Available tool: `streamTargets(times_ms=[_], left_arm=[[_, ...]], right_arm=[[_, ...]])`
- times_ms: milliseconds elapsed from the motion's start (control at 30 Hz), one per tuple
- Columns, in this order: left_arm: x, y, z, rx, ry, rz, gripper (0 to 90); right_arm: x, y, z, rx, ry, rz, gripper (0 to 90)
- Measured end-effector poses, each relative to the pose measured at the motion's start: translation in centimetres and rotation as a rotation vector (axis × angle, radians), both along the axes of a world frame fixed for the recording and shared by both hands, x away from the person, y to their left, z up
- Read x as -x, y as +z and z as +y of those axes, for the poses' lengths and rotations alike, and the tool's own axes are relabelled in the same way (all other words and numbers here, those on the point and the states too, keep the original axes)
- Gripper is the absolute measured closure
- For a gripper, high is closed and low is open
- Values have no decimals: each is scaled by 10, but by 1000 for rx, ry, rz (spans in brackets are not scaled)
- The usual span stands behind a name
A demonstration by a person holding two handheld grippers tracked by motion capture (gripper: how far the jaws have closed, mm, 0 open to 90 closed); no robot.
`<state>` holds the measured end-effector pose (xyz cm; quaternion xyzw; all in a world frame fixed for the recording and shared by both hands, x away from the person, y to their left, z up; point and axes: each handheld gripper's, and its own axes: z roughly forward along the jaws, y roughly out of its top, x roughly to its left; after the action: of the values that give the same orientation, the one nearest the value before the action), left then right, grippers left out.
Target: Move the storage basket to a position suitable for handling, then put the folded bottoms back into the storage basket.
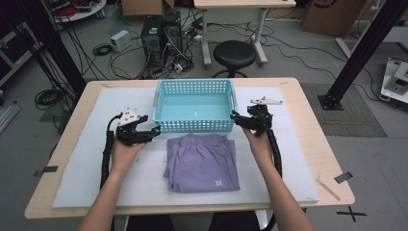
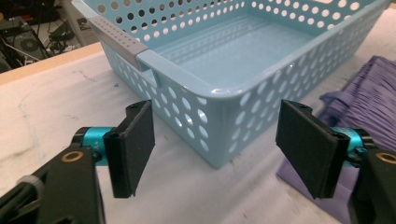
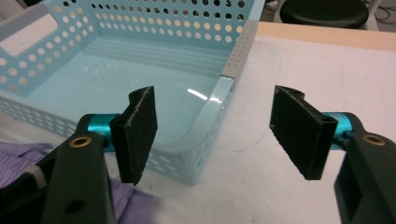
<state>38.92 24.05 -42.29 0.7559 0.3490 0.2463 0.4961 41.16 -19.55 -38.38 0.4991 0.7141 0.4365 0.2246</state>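
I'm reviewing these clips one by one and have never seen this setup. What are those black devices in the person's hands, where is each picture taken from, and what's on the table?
A person stands at a table, holding a hand-operated two-jaw gripper in each hand: the left gripper and the right gripper. No robot arm is involved. The high view looks down from above the person's side. The other two pictures come from cameras riding on each gripper, looking along its black jaws. On the table's white mat sit a light blue perforated basket, empty, and a folded purple garment just in front of it. Both grippers are open and hold nothing; each points at a near corner of the basket.
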Motion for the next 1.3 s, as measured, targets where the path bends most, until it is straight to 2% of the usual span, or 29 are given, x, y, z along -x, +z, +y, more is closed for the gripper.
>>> streamTargets(times_ms=[200,300,400,467,533,667,833,1200,1267,1300], left_arm=[[28,19,4,14,-27,-50,252],[42,27,2,1,-38,-76,241],[56,33,0,25,-49,-91,241],[64,36,-1,49,-67,-96,240],[70,39,-2,70,-82,-88,241],[81,42,-4,80,-106,-86,241],[88,41,-2,85,-115,-92,241],[90,39,-5,111,-147,-108,241],[91,37,-6,102,-133,-127,241],[90,36,-6,100,-130,-124,241]], right_arm=[[30,7,-20,-47,48,-50,277],[46,7,-28,-55,71,-67,264],[62,7,-35,-57,77,-81,258],[73,6,-38,-60,80,-95,250],[82,6,-41,-40,89,-102,249],[98,7,-47,-26,97,-113,219],[105,7,-54,-47,95,-110,215],[105,2,-59,-36,95,-107,215],[106,1,-60,-34,97,-103,215],[106,0,-60,-33,96,-101,212]])
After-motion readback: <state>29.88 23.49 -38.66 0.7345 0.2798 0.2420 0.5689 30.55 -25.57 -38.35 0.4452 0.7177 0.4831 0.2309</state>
